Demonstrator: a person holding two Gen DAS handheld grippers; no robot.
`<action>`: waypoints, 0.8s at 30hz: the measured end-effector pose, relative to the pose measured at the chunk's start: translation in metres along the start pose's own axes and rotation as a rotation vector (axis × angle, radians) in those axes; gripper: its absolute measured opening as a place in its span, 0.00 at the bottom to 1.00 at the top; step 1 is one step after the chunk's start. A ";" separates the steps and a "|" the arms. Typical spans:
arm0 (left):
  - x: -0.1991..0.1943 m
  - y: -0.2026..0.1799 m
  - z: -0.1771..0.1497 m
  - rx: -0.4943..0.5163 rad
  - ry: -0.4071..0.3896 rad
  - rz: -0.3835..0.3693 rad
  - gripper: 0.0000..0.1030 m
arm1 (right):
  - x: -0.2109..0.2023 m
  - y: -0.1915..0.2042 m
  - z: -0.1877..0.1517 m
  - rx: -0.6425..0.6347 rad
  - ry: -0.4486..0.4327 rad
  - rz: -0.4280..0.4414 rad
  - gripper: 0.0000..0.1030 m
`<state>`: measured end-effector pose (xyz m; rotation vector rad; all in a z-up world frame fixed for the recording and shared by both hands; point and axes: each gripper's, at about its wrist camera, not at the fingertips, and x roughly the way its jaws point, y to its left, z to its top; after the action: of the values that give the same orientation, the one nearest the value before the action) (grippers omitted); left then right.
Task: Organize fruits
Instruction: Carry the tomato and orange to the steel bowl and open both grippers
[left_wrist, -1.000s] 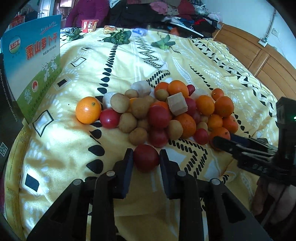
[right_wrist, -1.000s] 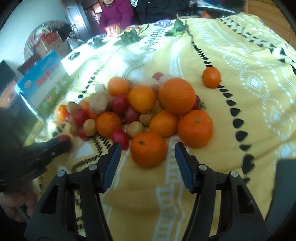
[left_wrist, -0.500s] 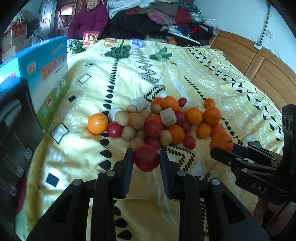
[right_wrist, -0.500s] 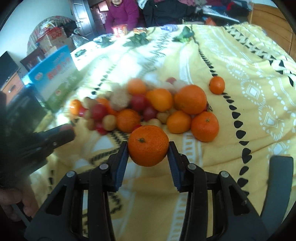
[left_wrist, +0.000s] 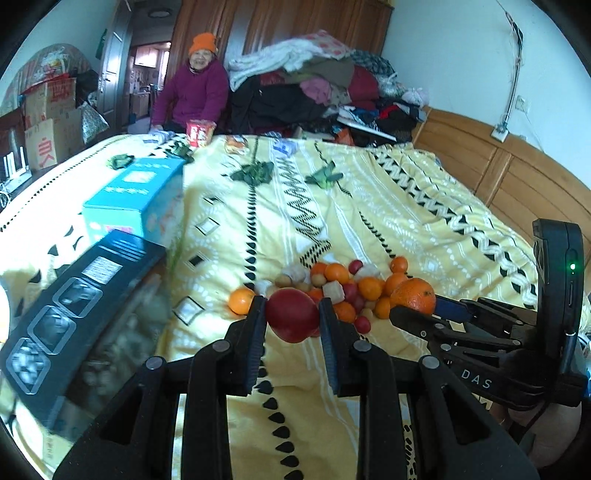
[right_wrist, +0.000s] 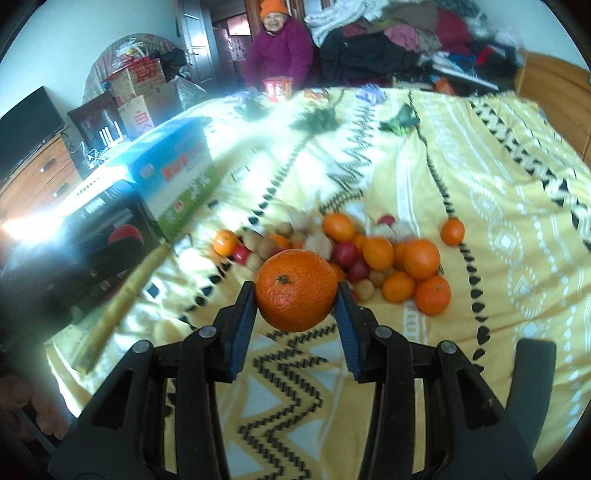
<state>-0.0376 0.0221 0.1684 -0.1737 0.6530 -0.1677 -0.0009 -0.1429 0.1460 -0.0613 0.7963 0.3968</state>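
Observation:
My left gripper (left_wrist: 291, 317) is shut on a red tomato (left_wrist: 291, 319) and holds it above the yellow bedspread (left_wrist: 369, 221), nearer than the pile. My right gripper (right_wrist: 295, 291) is shut on an orange (right_wrist: 295, 290), also lifted; that orange also shows in the left wrist view (left_wrist: 413, 295). A pile of oranges, red tomatoes and small potatoes (left_wrist: 343, 286) lies on the bed beyond both grippers, and shows in the right wrist view (right_wrist: 369, 254). One small orange (right_wrist: 453, 231) lies apart at the right.
A blue and green carton (left_wrist: 140, 201) and a black box (left_wrist: 74, 299) stand at the left of the bed. A seated person (left_wrist: 195, 92) and heaped clothes (left_wrist: 325, 88) are at the far end. A wooden headboard (left_wrist: 517, 177) runs along the right. Leafy greens (left_wrist: 255, 171) lie farther up.
Both grippers have lifted and pulled back from the pile with their fruit. The right gripper closed on the orange during the last second. The pile looks smaller and farther now.

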 end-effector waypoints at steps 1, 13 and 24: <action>-0.008 0.004 0.002 -0.006 -0.013 0.009 0.28 | -0.002 0.006 0.003 -0.012 -0.005 0.000 0.42; -0.080 0.075 0.014 -0.111 -0.134 0.106 0.28 | -0.018 0.085 0.035 -0.166 -0.054 0.038 0.42; -0.136 0.142 0.012 -0.197 -0.219 0.189 0.28 | -0.018 0.173 0.057 -0.303 -0.075 0.120 0.42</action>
<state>-0.1225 0.1903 0.2272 -0.3134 0.4640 0.0974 -0.0375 0.0228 0.2149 -0.2807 0.6625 0.6282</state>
